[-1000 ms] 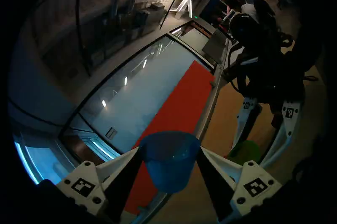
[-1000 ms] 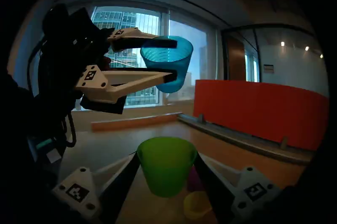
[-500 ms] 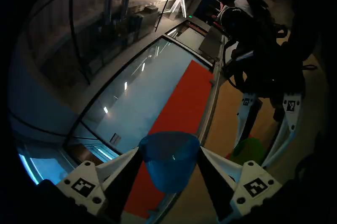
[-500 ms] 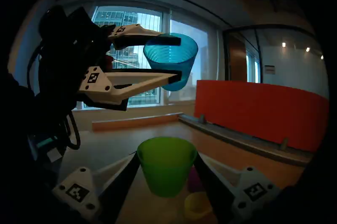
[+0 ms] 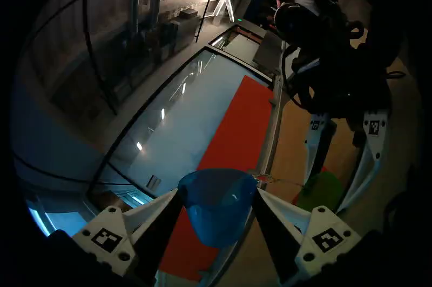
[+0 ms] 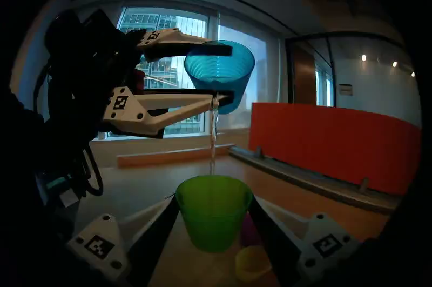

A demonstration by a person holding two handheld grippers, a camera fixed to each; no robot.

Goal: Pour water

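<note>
The blue cup (image 6: 218,68) is clamped between the fingers of the left gripper (image 5: 216,200) and held tipped up high. A thin stream of water (image 6: 213,135) is being let down into the green cup (image 6: 214,225), which is pinched by the right gripper (image 6: 214,200) over the wooden table (image 6: 135,189). Both cups look like thin, light plastic, probably squashy and a bit slick, so they're best gripped mid-wall, not hard. A small yellow cup (image 6: 251,262) is parked close by. Big windows (image 6: 162,44) and an orange partition (image 6: 335,135) are seen behind.

place: office | tall window (image 6: 186,23) onto towers | red desk partition (image 6: 335,141) | glass-walled room (image 6: 372,84) | wooden desk (image 6: 137,185)
</note>
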